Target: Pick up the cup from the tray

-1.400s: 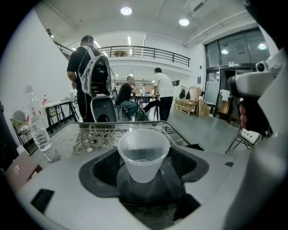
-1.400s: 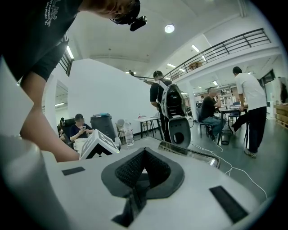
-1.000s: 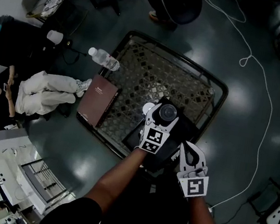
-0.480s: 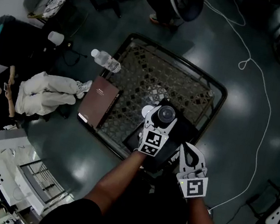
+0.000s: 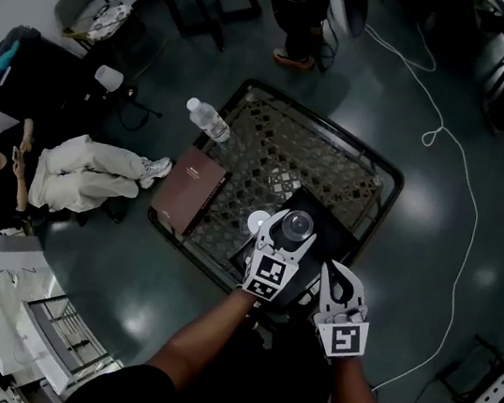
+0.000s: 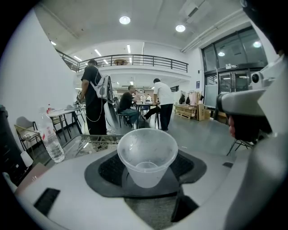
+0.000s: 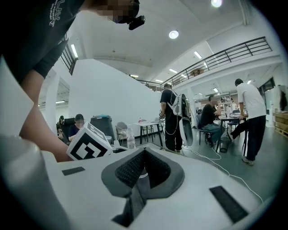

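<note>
Now the left gripper (image 5: 293, 229), its jaws having just been closing, clamps the clear cup (image 6: 147, 155) between its pads, black tray (image 5: 327, 219) beneath it; the right gripper (image 5: 343, 275), jaws together and empty, hangs just beside.

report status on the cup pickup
Left gripper just closed on the cup. Right gripper shut, empty. Cup over the tray, nothing blocking.
</note>
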Demonstrator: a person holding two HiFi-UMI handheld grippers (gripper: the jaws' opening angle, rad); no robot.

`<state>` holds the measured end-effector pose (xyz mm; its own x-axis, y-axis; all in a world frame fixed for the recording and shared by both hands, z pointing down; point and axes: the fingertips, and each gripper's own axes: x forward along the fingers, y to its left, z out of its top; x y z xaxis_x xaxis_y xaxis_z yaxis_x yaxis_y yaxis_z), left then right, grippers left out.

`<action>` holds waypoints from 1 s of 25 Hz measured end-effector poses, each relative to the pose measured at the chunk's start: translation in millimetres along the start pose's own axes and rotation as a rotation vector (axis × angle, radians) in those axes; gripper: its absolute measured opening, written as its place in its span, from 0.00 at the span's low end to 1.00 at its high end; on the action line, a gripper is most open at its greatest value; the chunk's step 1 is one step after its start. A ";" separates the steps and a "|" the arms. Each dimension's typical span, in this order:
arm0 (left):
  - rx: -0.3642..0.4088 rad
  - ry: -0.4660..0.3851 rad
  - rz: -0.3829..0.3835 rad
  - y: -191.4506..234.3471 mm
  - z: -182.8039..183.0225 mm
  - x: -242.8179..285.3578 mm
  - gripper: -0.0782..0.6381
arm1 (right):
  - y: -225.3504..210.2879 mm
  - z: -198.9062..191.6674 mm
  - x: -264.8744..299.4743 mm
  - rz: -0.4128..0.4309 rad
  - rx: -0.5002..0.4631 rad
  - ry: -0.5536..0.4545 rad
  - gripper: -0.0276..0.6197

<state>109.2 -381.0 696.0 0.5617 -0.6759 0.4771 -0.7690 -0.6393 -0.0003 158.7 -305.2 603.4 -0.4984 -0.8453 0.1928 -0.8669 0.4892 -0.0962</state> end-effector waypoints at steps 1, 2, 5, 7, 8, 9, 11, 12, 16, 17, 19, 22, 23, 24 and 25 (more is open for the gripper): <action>0.005 -0.011 -0.005 -0.7 5.4 -5.6 0.54 | 2.0 3.7 -0.7 -0.005 -0.009 -0.010 0.05; 0.009 -0.022 -0.011 -1.6 10.8 -11.6 0.54 | 4.3 7.2 -2.0 -0.011 -0.017 -0.018 0.05; 0.025 -0.041 -0.027 -5.0 24.2 -33.0 0.54 | 13.9 15.7 -9.8 -0.032 -0.027 -0.028 0.05; 0.033 -0.058 -0.034 -6.8 32.5 -47.3 0.53 | 20.7 20.2 -15.0 -0.045 -0.026 -0.029 0.05; 0.034 -0.068 -0.037 -7.7 36.2 -54.5 0.53 | 24.2 22.4 -17.3 -0.049 -0.030 -0.032 0.05; 0.034 -0.079 -0.039 -8.4 39.0 -62.0 0.53 | 28.1 24.3 -19.5 -0.053 -0.034 -0.036 0.05; 0.036 -0.093 -0.044 -9.4 42.1 -77.8 0.53 | 37.1 27.9 -23.6 -0.062 -0.041 -0.046 0.05; 0.039 -0.098 -0.048 -10.0 43.6 -85.7 0.53 | 41.5 30.7 -25.5 -0.066 -0.047 -0.054 0.05; 0.046 -0.120 -0.062 -12.2 54.0 -119.1 0.53 | 57.2 46.5 -33.9 -0.082 -0.074 -0.070 0.05; 0.050 -0.126 -0.063 -11.6 55.9 -126.7 0.53 | 60.1 49.8 -35.2 -0.090 -0.077 -0.073 0.05; 0.062 -0.137 -0.066 -9.4 58.4 -139.9 0.53 | 64.6 55.9 -37.1 -0.107 -0.094 -0.089 0.05; 0.072 -0.154 -0.082 -7.3 60.7 -160.2 0.53 | 74.2 63.3 -42.0 -0.133 -0.117 -0.096 0.05; 0.076 -0.158 -0.089 -6.8 61.3 -167.2 0.53 | 78.6 65.7 -44.0 -0.142 -0.119 -0.091 0.05; 0.081 -0.162 -0.095 -5.9 62.1 -174.0 0.53 | 83.0 69.3 -45.4 -0.151 -0.120 -0.096 0.05; 0.086 -0.167 -0.101 -4.7 63.3 -180.1 0.53 | 87.2 72.4 -46.3 -0.159 -0.123 -0.107 0.05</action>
<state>30.9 -279.4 554.4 0.6830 -0.6536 0.3261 -0.6813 -0.7310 -0.0380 105.3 -239.0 515.4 -0.3597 -0.9287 0.0903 -0.9298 0.3648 0.0483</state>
